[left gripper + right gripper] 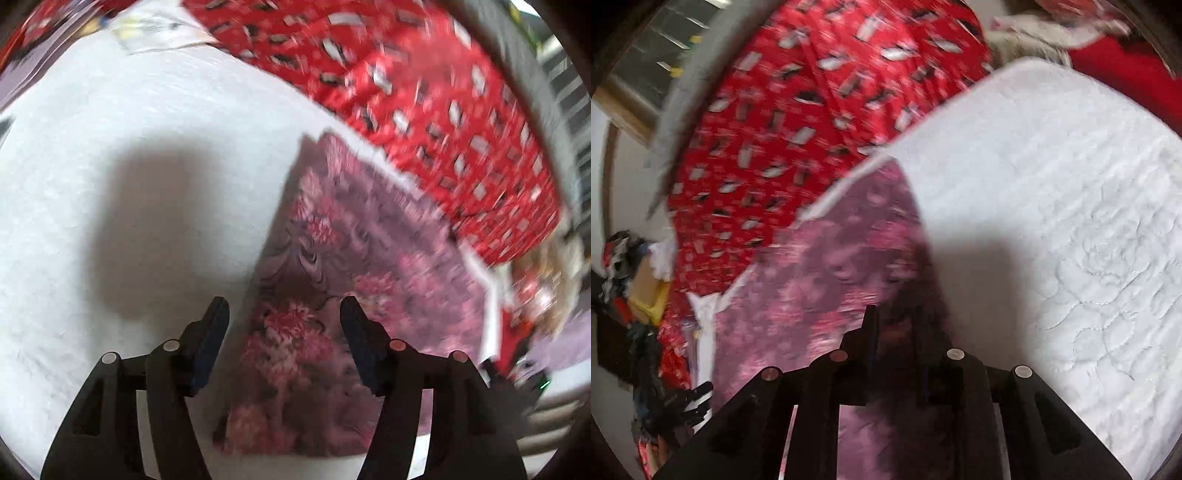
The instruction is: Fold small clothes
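A small pink and purple floral cloth (332, 288) lies flat on a white quilted pad (129, 166). My left gripper (284, 310) is open and hovers over the cloth's near left edge, holding nothing. In the right wrist view the same cloth (831, 266) spreads on the left of the pad (1052, 221). My right gripper (894, 325) is above the cloth, its fingers close together with cloth showing between them; blur and shadow hide whether it grips.
A red bedcover with white and black patches (424, 103) borders the pad's far side, also in the right wrist view (794, 122). A heap of mixed clothes (631, 280) lies at the left edge. Red and cream fabrics (1089, 44) sit beyond the pad.
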`<control>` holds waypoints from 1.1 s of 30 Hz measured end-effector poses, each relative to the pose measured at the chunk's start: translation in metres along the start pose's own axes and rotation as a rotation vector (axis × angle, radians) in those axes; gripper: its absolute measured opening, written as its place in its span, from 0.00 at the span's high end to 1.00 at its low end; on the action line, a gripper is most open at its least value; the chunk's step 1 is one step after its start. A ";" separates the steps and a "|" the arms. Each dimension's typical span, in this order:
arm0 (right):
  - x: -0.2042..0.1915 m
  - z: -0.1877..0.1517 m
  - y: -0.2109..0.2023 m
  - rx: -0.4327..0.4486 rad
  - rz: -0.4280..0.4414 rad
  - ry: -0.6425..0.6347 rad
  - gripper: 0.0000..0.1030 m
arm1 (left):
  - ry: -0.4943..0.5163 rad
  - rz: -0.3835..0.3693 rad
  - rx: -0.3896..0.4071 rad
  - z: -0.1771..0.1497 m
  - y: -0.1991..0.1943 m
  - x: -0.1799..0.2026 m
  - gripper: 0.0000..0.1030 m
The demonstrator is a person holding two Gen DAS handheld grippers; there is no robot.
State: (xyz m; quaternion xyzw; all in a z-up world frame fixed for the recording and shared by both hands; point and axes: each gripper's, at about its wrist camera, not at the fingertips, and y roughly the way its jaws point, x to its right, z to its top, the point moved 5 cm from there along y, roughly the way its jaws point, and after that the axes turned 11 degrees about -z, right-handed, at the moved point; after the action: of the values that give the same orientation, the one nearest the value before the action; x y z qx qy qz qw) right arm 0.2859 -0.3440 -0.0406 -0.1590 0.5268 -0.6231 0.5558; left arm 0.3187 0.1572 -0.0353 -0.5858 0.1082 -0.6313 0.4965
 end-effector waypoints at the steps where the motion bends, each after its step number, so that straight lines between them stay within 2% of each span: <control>1: -0.004 -0.002 -0.008 0.016 0.004 -0.033 0.76 | -0.028 -0.024 0.004 0.000 -0.007 -0.004 0.40; 2: -0.006 -0.007 -0.011 0.024 0.001 -0.061 0.66 | -0.054 -0.037 -0.004 -0.001 -0.010 -0.009 0.40; 4: -0.006 -0.018 -0.003 -0.016 -0.014 -0.094 0.58 | -0.106 -0.046 -0.033 -0.008 -0.007 -0.020 0.39; 5: -0.004 -0.027 0.008 -0.052 -0.048 -0.109 0.59 | -0.140 -0.061 -0.058 -0.011 -0.001 -0.026 0.39; 6: -0.003 -0.029 0.010 -0.048 -0.078 -0.121 0.59 | -0.168 -0.078 -0.076 -0.015 0.001 -0.031 0.39; 9: -0.009 -0.021 -0.004 -0.010 -0.068 -0.104 0.59 | -0.212 -0.177 -0.102 -0.014 0.010 -0.027 0.39; 11: -0.025 -0.011 -0.015 0.039 -0.004 -0.115 0.59 | -0.209 -0.217 -0.108 -0.009 0.018 -0.019 0.39; 14: -0.057 0.002 -0.017 0.084 0.044 -0.188 0.58 | -0.187 -0.200 -0.127 0.000 0.034 -0.012 0.37; 18: -0.099 0.002 0.006 0.059 0.087 -0.269 0.58 | -0.150 -0.235 -0.134 0.001 0.040 -0.005 0.18; 20: -0.112 -0.006 0.027 0.032 0.080 -0.298 0.58 | -0.112 -0.226 -0.151 -0.001 0.043 -0.002 0.18; 23: -0.109 -0.028 0.072 -0.017 0.009 -0.363 0.59 | -0.058 -0.232 -0.201 -0.008 0.047 0.007 0.17; 24: -0.109 -0.032 0.070 0.071 0.018 -0.379 0.59 | -0.053 -0.266 -0.235 -0.012 0.051 0.013 0.17; 26: -0.112 -0.038 0.069 0.108 -0.008 -0.410 0.59 | -0.026 -0.301 -0.258 -0.017 0.056 0.025 0.18; 27: -0.113 -0.039 0.069 0.109 -0.013 -0.414 0.59 | 0.007 -0.283 -0.260 -0.019 0.058 0.032 0.27; 28: -0.113 -0.039 0.069 0.107 -0.006 -0.409 0.59 | 0.029 -0.273 -0.267 -0.021 0.060 0.036 0.46; 30: -0.110 -0.037 0.069 0.103 0.025 -0.386 0.59 | 0.019 -0.277 -0.268 -0.024 0.064 0.041 0.72; 33: -0.107 -0.036 0.070 0.100 0.041 -0.373 0.59 | -0.020 -0.295 -0.223 -0.024 0.059 0.049 0.83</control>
State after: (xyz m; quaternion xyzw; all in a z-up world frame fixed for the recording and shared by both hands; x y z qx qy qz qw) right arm 0.3302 -0.2224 -0.0717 -0.2331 0.3860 -0.5968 0.6637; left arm 0.3364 0.0810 -0.0536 -0.6531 0.0854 -0.6754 0.3317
